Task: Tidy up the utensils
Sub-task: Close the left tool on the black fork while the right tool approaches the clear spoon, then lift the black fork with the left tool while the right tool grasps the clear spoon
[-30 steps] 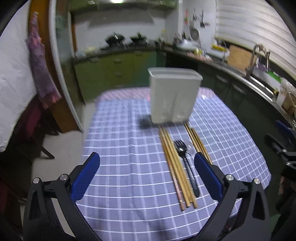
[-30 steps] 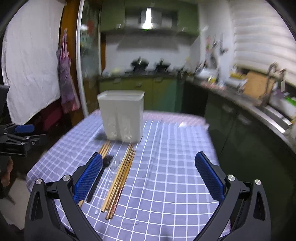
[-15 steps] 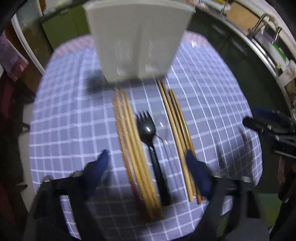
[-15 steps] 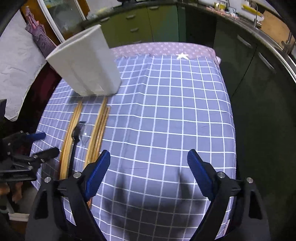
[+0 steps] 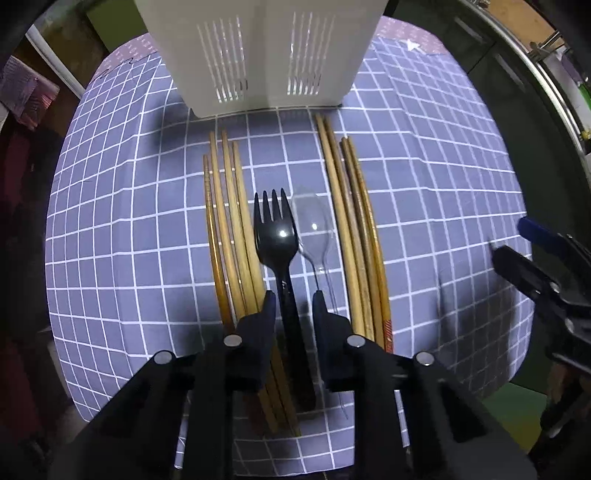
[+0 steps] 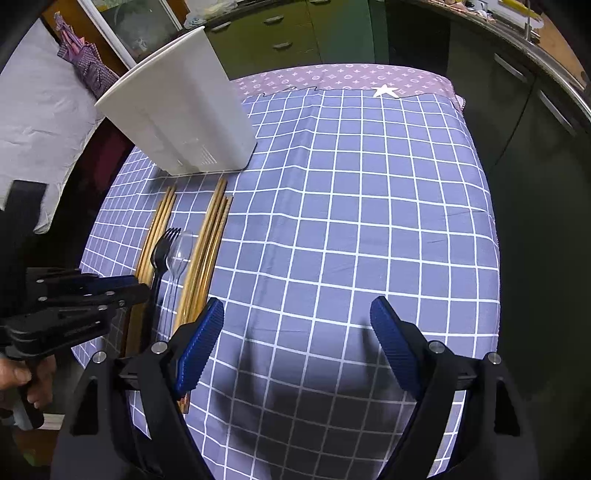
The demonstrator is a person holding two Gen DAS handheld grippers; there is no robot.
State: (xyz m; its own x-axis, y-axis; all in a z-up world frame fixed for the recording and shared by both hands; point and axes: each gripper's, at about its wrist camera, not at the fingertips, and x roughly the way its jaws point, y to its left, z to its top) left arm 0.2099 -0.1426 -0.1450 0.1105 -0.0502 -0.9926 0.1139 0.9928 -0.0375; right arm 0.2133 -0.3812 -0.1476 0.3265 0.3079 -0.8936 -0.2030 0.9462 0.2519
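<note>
A black plastic fork (image 5: 277, 236) lies on the checked cloth beside a clear plastic spoon (image 5: 314, 236), between two bundles of wooden chopsticks (image 5: 229, 229) (image 5: 354, 229). A white slotted utensil holder (image 5: 258, 51) stands upright behind them. My left gripper (image 5: 293, 304) is low over the table, its fingers narrowed around the fork's handle with a small gap each side. My right gripper (image 6: 295, 332) is wide open and empty above bare cloth right of the utensils. The fork (image 6: 160, 251), the spoon (image 6: 179, 254) and the holder (image 6: 177, 103) also show in the right wrist view.
The table (image 6: 369, 203) has a blue-and-white checked cloth, with a mauve patterned strip at the far edge. Green kitchen cabinets (image 6: 295, 33) and a counter (image 6: 535, 48) run behind and to the right. The table's edges drop off near left and right.
My left gripper has come down and forward over the fork, and its fingers have closed in from wide open to a narrow gap about the handle. The right gripper has tilted down and stays open.
</note>
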